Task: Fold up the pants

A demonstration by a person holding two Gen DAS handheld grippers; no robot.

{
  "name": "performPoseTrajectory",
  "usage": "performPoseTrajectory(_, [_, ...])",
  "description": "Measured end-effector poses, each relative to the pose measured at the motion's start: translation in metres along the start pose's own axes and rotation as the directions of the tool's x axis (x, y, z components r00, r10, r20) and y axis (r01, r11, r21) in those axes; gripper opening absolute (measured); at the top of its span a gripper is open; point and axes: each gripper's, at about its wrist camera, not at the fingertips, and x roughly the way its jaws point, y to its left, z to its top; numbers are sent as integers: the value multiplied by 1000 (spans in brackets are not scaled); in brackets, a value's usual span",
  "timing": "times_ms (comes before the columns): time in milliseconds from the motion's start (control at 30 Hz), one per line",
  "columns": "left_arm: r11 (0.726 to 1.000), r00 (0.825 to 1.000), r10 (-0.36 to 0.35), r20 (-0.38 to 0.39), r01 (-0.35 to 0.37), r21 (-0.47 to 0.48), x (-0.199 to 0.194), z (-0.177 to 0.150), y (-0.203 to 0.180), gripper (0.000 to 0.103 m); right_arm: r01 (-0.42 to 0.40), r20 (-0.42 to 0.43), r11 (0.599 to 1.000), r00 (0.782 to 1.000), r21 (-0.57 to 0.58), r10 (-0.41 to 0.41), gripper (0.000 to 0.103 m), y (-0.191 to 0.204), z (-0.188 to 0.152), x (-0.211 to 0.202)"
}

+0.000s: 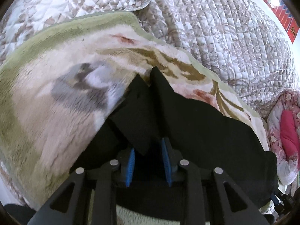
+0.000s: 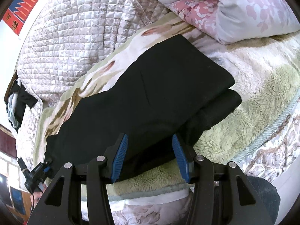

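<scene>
Black pants lie on the fleece blanket on the bed, soft and floppy. Right claw gapes at their six o'clock edge; left claw likewise apart. Best pinched at hems.

Your pants lie folded on the fleece blanket, which sits on the bed. Quilt is behind them, pillow at back right. Your right tool straddles the near edge; left tool sits at the pants' left end, fabric between its pads.
</scene>
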Motion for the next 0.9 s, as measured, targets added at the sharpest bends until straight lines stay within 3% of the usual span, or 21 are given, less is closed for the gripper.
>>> performPoseTrajectory(67, [1000, 1000, 13, 4, -13, 22, 4, 2, -4, 29, -1, 6, 1000, 1000, 17, 1, 50, -4, 1, -2])
performPoseTrajectory(100, [999, 1000, 23, 8, -23, 32, 4, 3, -6, 21, -3, 8, 1000, 1000, 21, 3, 50, -5, 1, -3])
performPoseTrajectory(133, [998, 999, 41, 14, -41, 41, 4, 4, -8, 7, -4, 8, 1000, 1000, 23, 4, 50, -6, 2, -3])
performPoseTrajectory(167, [998, 999, 49, 12, -49, 44, 4, 4, -8, 5, -4, 11, 1000, 1000, 26, 4, 50, -7, 3, -4])
performPoseTrajectory(533, [997, 995, 59, 80, -63, 41, -34, 6, -4, 5, 0, 92, 994, 996, 107, -10, 50, -20, 15, -12])
performPoseTrajectory(667, [998, 996, 58, 66, -59, 24, -34, 5, 0, 5, 66, 163, 990, 983, 128, -86, 50, -21, 19, -26])
performPoseTrajectory(900, [999, 999, 24, 31, -25, 21, -26, 3, -2, 5, 39, 114, 982, 992, 186, -61, 52, -42, 29, -17])
